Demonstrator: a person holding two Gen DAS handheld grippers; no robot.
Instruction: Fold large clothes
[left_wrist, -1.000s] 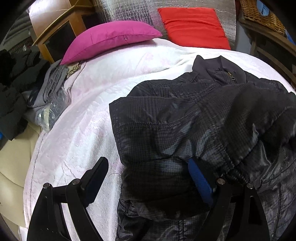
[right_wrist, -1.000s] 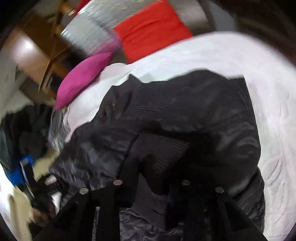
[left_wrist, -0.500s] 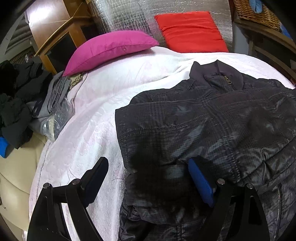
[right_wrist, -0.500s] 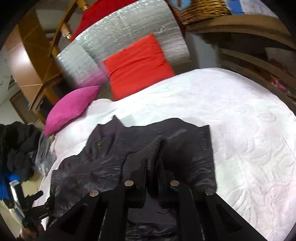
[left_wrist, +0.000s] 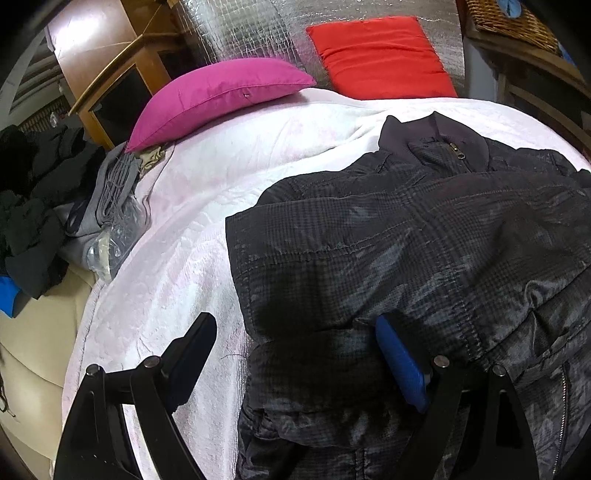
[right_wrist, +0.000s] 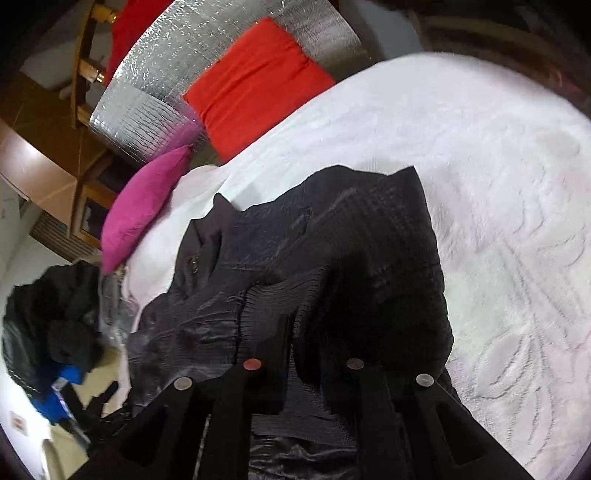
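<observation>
- Now, through the left wrist view: the dark checked padded jacket with a zip collar (left_wrist: 424, 236) lies spread on the white textured bedspread (left_wrist: 177, 280), collar toward the pillows, so the bed serves as the flat folding surface.
- Left claw (left_wrist: 295, 354) stands wide, gripping nothing; its blue-padded finger (left_wrist: 400, 365) rests against the jacket's near fold while the other black finger hangs over bare bedspread. My read: it straddles the jacket's edge, steadying it or waiting to take hold.
- Off to the side, a magenta pillow (left_wrist: 218, 96) and a red cushion (left_wrist: 380, 59) sit at the head of the bed, clear of the work.
- Over to the right wrist view: right claw (right_wrist: 299, 347) is nearly together, pinching the jacket's ribbed knit cuff (right_wrist: 280, 295), though its jaws are easing apart.
- That sleeve lies drawn across the jacket's body, which looks like folding it inward.
- Likely the sleeve is about to be laid down there.
</observation>
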